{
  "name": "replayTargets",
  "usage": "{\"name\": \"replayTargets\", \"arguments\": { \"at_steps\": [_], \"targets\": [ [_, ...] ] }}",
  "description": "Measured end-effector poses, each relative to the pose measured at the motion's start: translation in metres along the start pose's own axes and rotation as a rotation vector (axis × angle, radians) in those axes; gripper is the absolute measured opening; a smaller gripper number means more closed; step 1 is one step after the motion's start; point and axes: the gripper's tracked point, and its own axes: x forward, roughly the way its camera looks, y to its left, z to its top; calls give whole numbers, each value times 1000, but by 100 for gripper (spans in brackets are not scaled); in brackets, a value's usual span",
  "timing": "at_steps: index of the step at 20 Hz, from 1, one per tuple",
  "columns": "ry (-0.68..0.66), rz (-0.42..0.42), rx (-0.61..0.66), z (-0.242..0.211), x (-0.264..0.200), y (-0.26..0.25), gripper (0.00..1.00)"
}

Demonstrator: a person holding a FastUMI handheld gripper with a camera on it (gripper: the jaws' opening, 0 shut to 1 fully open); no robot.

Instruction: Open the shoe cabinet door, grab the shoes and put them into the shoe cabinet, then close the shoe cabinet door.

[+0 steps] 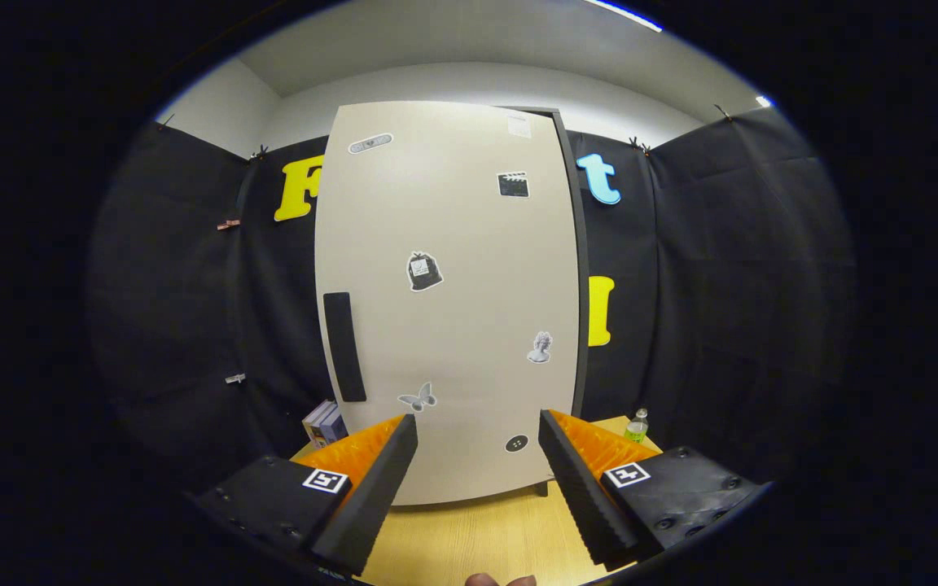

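Note:
The shoe cabinet (449, 301) stands upright on the wooden table (477, 537), straight ahead of my fingers. Its beige door is closed and carries several small stickers. A long dark vertical handle (344, 347) sits near the door's left edge. My gripper (478, 423) is open, held a short way in front of the lower part of the door, with nothing between its fingers. The handle lies up and to the left of the left finger (379, 472).
A small stack of books or boxes (324, 423) stands left of the cabinet's base. A small bottle with a green label (637, 426) stands to the cabinet's right on the table. Black cloth walls surround the booth. A fingertip (481, 579) shows below the gripper.

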Motion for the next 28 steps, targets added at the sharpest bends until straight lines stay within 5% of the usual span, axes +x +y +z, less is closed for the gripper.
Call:
{"name": "replayTargets", "arguments": {
  "at_steps": [28],
  "targets": [
    [-21, 3, 4, 4, -20, -18, 98]
  ]
}}
